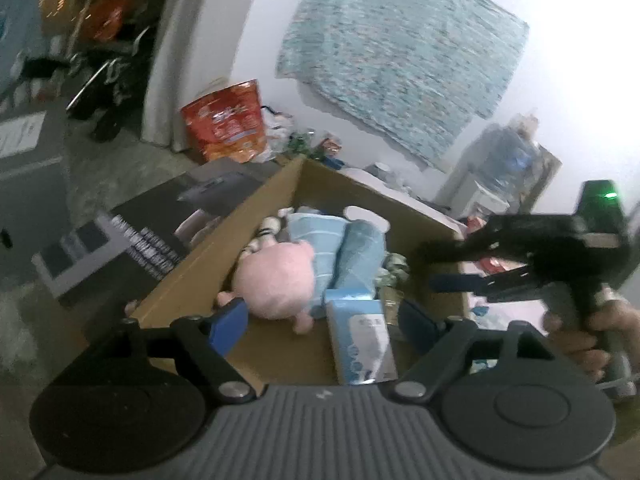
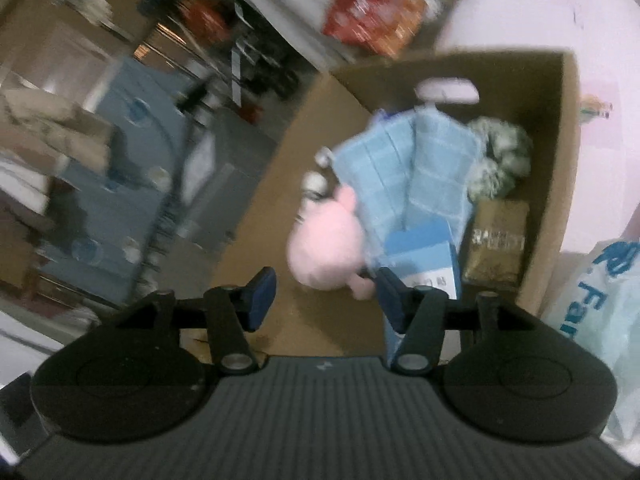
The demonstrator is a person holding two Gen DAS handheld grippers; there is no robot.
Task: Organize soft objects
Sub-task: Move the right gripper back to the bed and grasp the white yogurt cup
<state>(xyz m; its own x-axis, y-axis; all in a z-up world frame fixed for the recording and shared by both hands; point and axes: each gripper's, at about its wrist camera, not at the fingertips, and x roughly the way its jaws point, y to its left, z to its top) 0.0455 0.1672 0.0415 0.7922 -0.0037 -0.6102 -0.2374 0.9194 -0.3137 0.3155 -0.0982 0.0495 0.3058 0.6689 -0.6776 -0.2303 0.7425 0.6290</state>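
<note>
Cardboard box [image 1: 264,344]: open top, tall brown walls all round, bare floor at the near end.
Blue towels [image 2: 404,168]: two, side by side, filling the middle.
Pink plush toy [image 1: 276,280]: one, by the left wall.
Blue tissue pack [image 1: 362,340]: one, beside it.
Left gripper [image 1: 324,320]: spread wide, empty, above the box.
Right gripper [image 2: 326,296]: spread, empty.

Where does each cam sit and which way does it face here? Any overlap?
Left wrist: on the left claw, looking down into the cardboard box; own open fingers show, plus the right claw and the hand holding it.
Right wrist: on the right claw, facing down into the cardboard box; only its own open fingers show.
Shared: box, pink plush, blue towel, tissue pack.
</note>
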